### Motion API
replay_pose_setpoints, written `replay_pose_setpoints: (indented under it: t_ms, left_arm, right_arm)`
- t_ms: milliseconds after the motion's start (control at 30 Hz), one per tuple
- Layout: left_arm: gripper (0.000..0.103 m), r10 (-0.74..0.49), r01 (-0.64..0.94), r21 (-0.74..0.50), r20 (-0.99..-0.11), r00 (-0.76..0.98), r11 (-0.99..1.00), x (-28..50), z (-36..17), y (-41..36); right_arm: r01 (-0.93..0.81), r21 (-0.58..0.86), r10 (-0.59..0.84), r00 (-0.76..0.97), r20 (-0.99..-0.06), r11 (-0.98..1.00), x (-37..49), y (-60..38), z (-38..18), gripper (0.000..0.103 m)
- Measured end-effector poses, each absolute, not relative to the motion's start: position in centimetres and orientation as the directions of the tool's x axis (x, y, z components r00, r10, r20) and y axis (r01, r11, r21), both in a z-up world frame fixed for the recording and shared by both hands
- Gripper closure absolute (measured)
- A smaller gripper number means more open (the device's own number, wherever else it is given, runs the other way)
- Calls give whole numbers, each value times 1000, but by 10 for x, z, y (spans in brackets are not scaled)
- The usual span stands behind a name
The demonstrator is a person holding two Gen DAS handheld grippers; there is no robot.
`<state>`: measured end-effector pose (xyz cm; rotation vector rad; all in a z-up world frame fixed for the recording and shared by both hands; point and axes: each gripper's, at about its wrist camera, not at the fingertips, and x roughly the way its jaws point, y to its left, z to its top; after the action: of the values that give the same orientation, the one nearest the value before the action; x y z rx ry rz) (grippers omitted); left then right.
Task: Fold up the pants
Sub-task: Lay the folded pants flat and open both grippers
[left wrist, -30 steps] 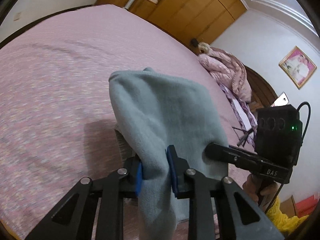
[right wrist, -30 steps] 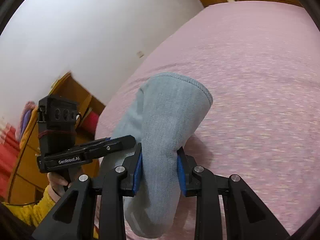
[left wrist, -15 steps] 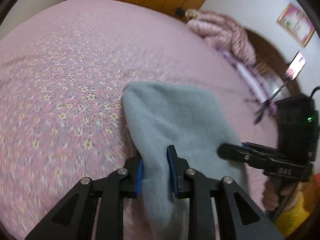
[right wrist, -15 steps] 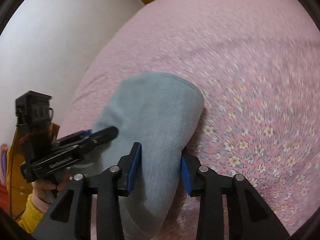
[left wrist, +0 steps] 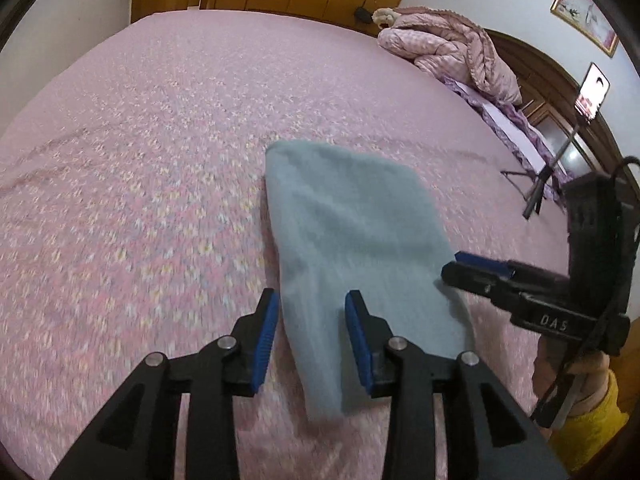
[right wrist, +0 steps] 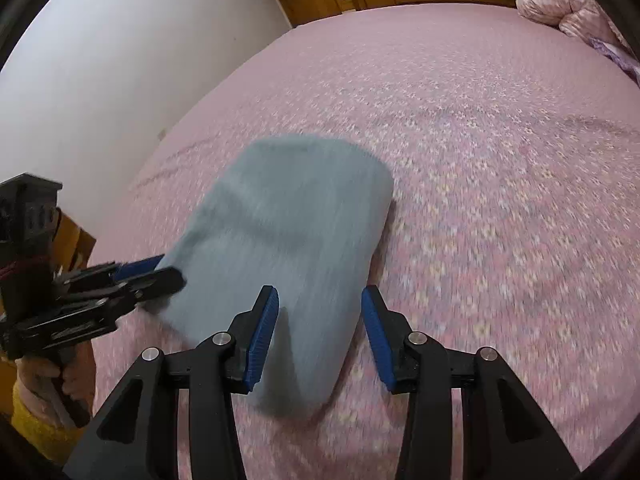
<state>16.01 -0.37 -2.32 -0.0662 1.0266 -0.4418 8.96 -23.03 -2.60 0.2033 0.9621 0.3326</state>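
Both tongs are letting go: my left gripper [left wrist: 308,344] and right gripper [right wrist: 318,340] have jaws opening, pads off the folded grey pants [left wrist: 352,232] still lying between them. I'd back straight out toward the bottom of the frame, so no pad drags the fold open. Pink bedspread [left wrist: 160,160] lies bare everywhere but upper right, near the bunched quilt [left wrist: 452,48].

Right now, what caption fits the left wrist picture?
Left gripper opening over folded grey-blue fleece pants on the pink flowered bedspread.
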Motion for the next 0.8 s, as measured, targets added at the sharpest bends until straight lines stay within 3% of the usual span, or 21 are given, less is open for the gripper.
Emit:
replay_pose_setpoints:
  t_ms: [133, 433, 800]
  left_arm:
    - [65, -285, 292, -156, -832, 475, 943, 148, -33, -10]
    - [48, -271, 225, -181, -828, 491, 958, 142, -58, 6]
    - [48, -221, 194, -139, -831, 511, 971, 116, -50, 15]
  right_arm:
    - [-205, 265, 334, 504, -797, 942, 78, -218, -41, 58]
    - [-181, 281, 334, 499, -800, 943, 79, -216, -69, 54]
    - [-156, 234, 281, 495, -822, 959, 61, -218, -52, 49]
